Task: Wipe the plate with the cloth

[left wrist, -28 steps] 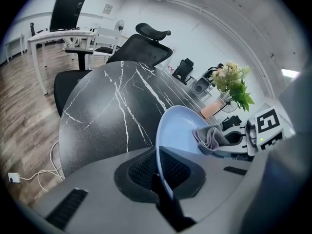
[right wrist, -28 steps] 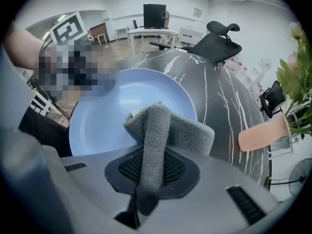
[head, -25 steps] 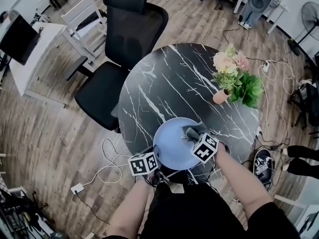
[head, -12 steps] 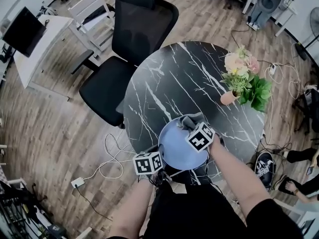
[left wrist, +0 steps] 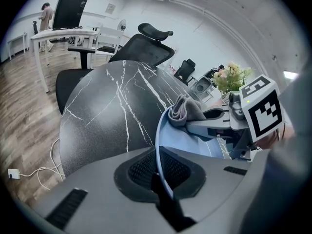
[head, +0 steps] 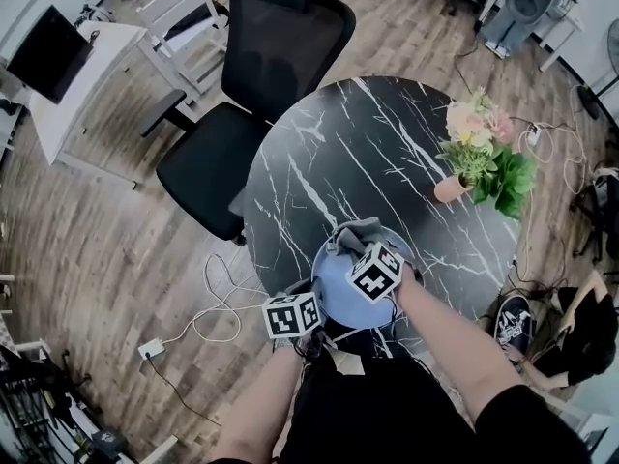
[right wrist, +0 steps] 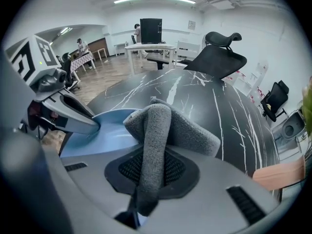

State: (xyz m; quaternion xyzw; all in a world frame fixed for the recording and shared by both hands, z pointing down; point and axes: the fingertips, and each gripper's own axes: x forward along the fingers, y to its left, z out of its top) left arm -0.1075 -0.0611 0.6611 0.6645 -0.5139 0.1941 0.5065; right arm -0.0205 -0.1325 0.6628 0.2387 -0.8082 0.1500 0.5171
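A light blue plate [head: 336, 280] lies at the near edge of the round black marble table [head: 368, 162]. My left gripper [head: 311, 309] is shut on the plate's [left wrist: 195, 143] near rim [left wrist: 161, 165], holding it. My right gripper [head: 360, 245] is shut on a grey cloth [head: 356, 234], which rests on the far left part of the plate. In the right gripper view the cloth [right wrist: 161, 130] folds between the jaws over the plate [right wrist: 105, 130]. In the left gripper view the cloth [left wrist: 187, 110] sits at the plate's far rim under the right gripper [left wrist: 204, 123].
A pot of flowers [head: 479, 158] stands at the table's right side. A black office chair [head: 261, 75] sits beyond the table's far left edge. Cables [head: 208, 307] lie on the wooden floor at the left. A white desk with a monitor [head: 48, 56] stands far left.
My right gripper has dragged the cloth leftward across the far part of the plate. The left gripper has kept its hold on the rim.
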